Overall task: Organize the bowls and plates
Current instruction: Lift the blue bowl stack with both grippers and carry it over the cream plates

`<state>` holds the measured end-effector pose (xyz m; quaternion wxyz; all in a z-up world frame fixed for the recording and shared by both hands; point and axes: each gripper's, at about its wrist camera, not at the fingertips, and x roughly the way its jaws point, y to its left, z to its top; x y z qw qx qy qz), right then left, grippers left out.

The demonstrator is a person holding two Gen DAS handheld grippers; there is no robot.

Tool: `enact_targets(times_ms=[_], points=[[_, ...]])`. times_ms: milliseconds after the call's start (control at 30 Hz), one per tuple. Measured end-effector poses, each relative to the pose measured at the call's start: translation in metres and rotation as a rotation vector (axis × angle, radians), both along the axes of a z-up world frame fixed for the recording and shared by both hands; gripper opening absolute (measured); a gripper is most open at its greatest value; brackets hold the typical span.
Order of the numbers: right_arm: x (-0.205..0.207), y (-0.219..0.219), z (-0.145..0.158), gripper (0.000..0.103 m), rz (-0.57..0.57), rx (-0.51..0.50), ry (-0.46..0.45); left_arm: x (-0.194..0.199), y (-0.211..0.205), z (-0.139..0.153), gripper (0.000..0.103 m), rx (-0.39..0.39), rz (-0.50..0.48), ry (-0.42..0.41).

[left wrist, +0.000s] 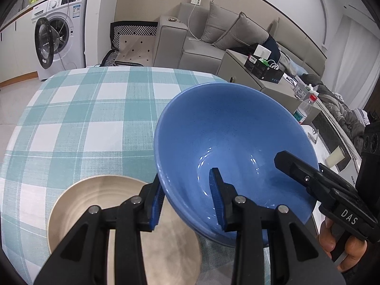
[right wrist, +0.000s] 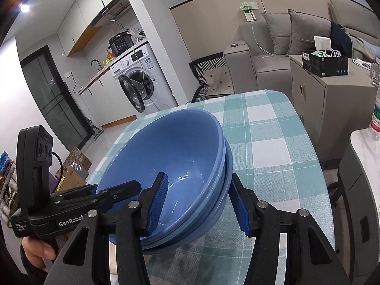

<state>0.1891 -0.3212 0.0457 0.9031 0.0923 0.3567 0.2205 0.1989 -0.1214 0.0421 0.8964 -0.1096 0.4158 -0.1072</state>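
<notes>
A stack of nested blue bowls (left wrist: pixel 225 137) hangs tilted above the table, held from both sides. My left gripper (left wrist: pixel 187 201) is shut on the stack's near-left rim, with one blue pad inside the top bowl and one outside. My right gripper (right wrist: pixel 198 204) is shut on the opposite rim (right wrist: pixel 220 190), also with one pad inside and one outside. Each wrist view shows the other gripper: the right gripper (left wrist: pixel 299 173) and the left gripper (right wrist: pixel 111 190), each with a hand on its handle. A beige plate (left wrist: pixel 99 204) lies on the checked tablecloth (left wrist: pixel 95 118) below and left of the bowls.
A cabinet (right wrist: pixel 327 99) with black boxes stands past the table's far right corner. A water bottle (left wrist: pixel 304 109) stands on a white side table (right wrist: pixel 365 147) to the right. A washing machine (left wrist: pixel 59 38) with its door open and a grey sofa (left wrist: pixel 204 47) are beyond the table.
</notes>
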Motion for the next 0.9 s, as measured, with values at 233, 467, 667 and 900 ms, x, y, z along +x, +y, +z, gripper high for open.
enact_targets(times_ms=[233,467,667,900], points=[[-0.008,0.005,0.011,0.054,0.005,0.014,-0.026,-0.008,0.005,0.010,0.035,0.002,0.005,-0.027],[-0.010,0.011,0.014,0.054,0.012,0.031,-0.030,-0.014,0.013,0.011,0.035,-0.006,0.017,-0.037],[-0.010,0.025,0.012,0.054,0.040,0.031,-0.029,-0.020,0.024,0.013,0.035,0.000,0.046,-0.050],[-0.014,0.038,0.013,0.054,0.075,0.044,-0.040,-0.029,0.037,0.016,0.035,-0.007,0.069,-0.066]])
